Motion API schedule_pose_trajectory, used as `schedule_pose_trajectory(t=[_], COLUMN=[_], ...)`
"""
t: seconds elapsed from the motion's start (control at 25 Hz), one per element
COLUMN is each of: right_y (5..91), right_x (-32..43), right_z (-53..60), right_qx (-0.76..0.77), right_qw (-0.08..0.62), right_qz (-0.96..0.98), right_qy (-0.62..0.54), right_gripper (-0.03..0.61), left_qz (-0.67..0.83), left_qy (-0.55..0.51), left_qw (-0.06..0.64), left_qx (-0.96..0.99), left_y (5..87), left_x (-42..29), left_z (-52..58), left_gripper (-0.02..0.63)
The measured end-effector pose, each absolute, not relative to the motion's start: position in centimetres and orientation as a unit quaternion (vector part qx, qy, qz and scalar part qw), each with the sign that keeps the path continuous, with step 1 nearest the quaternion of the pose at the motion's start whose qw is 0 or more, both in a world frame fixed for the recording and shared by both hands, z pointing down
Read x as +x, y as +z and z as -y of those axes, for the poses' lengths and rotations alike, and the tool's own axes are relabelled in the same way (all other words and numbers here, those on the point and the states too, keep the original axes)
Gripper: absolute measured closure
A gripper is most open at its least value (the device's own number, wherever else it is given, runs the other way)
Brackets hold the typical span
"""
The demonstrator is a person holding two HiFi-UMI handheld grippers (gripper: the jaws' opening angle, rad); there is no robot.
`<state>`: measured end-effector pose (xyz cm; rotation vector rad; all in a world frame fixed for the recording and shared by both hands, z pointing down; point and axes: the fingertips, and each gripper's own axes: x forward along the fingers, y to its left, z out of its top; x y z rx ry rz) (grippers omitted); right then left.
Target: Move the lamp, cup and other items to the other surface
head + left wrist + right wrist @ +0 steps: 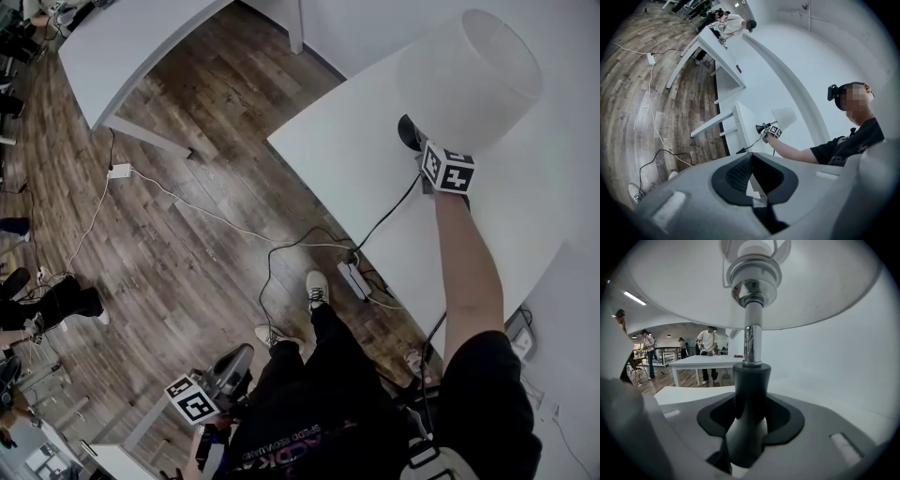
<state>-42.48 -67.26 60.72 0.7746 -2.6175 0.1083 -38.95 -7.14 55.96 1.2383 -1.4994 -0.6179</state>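
Note:
A lamp with a white shade [469, 75] and a black base [409, 131] stands on the white table [356, 159]. My right gripper [422, 152] reaches in under the shade. In the right gripper view its jaws sit tight on either side of the lamp's black stem [750, 394], below the chrome tube and shade [693, 287]. The lamp's black cable [384, 220] runs off the table edge toward the floor. My left gripper [230, 366] hangs low by the person's legs, over the floor; its jaws [752, 161] meet at the tips with nothing between them. No cup is in view.
A power strip [354, 279] and loose cables [216, 220] lie on the wooden floor beside the table. A second white table [131, 47] stands across the floor at the upper left. People stand at a far table [705, 361].

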Motion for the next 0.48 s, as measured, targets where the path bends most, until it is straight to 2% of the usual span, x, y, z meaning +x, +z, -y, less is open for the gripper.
schedule_pose_trajectory(t=[0.48], right_y=[56.1], right_x=[-38.4], right_z=[64.2], right_qx=[0.314], right_qw=[0.159], right_qz=[0.934], right_qy=[0.054], right_gripper=[0.42], left_qz=[0.594], left_qy=[-0.256], left_qw=[0.515], left_qx=[0.562], left_y=[55.7], left_x=[-40.2], left_z=[6.5], left_gripper=[0.615])
